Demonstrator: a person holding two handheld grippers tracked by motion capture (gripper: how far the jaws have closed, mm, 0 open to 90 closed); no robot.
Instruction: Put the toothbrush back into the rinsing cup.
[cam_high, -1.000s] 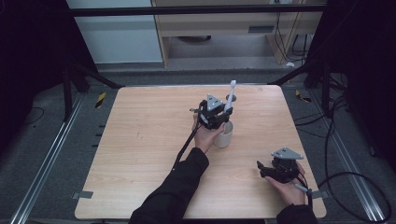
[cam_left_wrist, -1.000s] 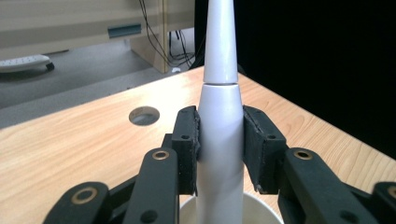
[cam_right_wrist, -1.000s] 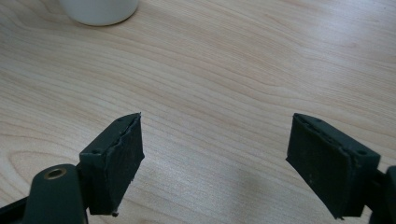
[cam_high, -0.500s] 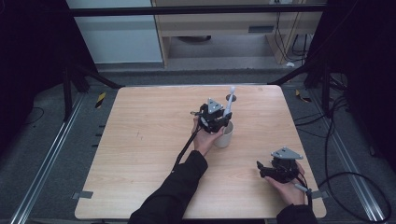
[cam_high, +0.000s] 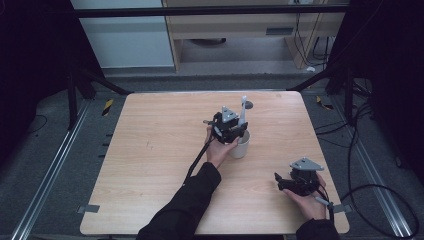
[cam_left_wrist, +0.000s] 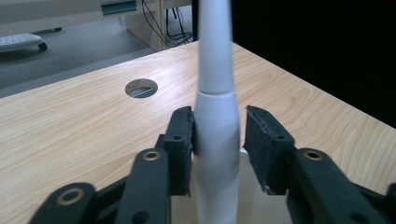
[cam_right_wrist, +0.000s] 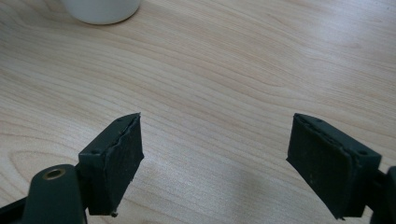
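White toothbrush (cam_left_wrist: 215, 116) upright in a white cup (cam_high: 241, 145) near the middle of the wooden table (cam_high: 150, 150), handle rising between the jaws of the left gripper (cam_high: 229, 126) — one pad touching it, the other just clear, jaws just opening. Round cable hole (cam_left_wrist: 141, 87) in the tabletop beyond. Right gripper (cam_right_wrist: 233, 158) low over bare wood near the front right corner — jaws spread wide, holding nothing, well apart from the cup.

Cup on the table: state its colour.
White. The cup shows best in the high view, beside the left gripper.
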